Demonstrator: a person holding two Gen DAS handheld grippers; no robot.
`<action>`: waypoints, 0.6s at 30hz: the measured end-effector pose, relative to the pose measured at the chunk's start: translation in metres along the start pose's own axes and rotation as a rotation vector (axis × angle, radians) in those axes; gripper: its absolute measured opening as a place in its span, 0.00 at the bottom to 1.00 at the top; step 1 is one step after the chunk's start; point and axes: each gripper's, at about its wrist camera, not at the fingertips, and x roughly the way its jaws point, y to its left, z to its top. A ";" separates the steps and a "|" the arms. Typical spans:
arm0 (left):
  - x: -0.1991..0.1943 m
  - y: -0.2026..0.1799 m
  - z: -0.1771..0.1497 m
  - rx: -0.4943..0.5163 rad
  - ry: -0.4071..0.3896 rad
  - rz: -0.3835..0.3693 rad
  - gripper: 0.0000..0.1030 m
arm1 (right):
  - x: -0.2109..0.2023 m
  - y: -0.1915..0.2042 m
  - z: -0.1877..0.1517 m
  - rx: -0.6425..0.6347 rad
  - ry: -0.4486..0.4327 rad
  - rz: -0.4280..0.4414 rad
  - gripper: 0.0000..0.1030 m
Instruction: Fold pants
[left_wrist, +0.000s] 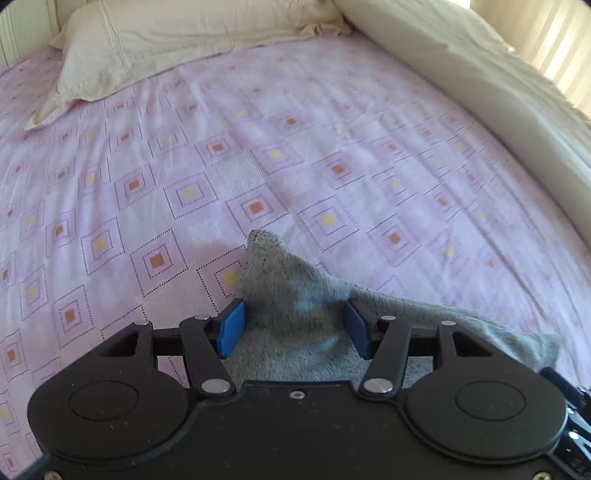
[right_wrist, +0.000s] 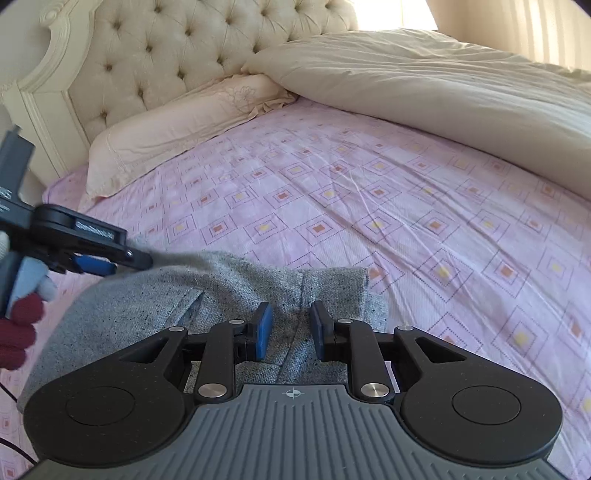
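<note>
The grey knit pants (right_wrist: 155, 299) lie on the pink patterned bed sheet (right_wrist: 369, 192), near its front. In the left wrist view a corner of the pants (left_wrist: 288, 295) stands lifted between my left gripper's (left_wrist: 293, 325) blue pads (left_wrist: 232, 326), which sit apart with cloth between them. My left gripper also shows in the right wrist view (right_wrist: 110, 264), gripping the pants' left edge. My right gripper (right_wrist: 290, 328) has its jaws a little apart over the pants' waistband seam (right_wrist: 306, 291).
A cream pillow (right_wrist: 177, 125) lies at the head of the bed under a tufted headboard (right_wrist: 166, 51). A cream duvet (right_wrist: 443, 96) is heaped along the right side. A hand in a red glove (right_wrist: 18, 328) holds the left gripper.
</note>
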 end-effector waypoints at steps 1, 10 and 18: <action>0.004 -0.002 0.000 0.018 0.005 0.013 0.62 | 0.001 -0.001 -0.001 0.004 -0.003 0.004 0.21; 0.008 -0.005 -0.004 0.069 -0.009 0.055 0.68 | 0.001 0.002 -0.005 -0.006 -0.021 -0.001 0.21; 0.011 -0.006 -0.002 0.063 0.002 0.075 0.74 | 0.002 0.004 -0.006 -0.018 -0.025 -0.014 0.21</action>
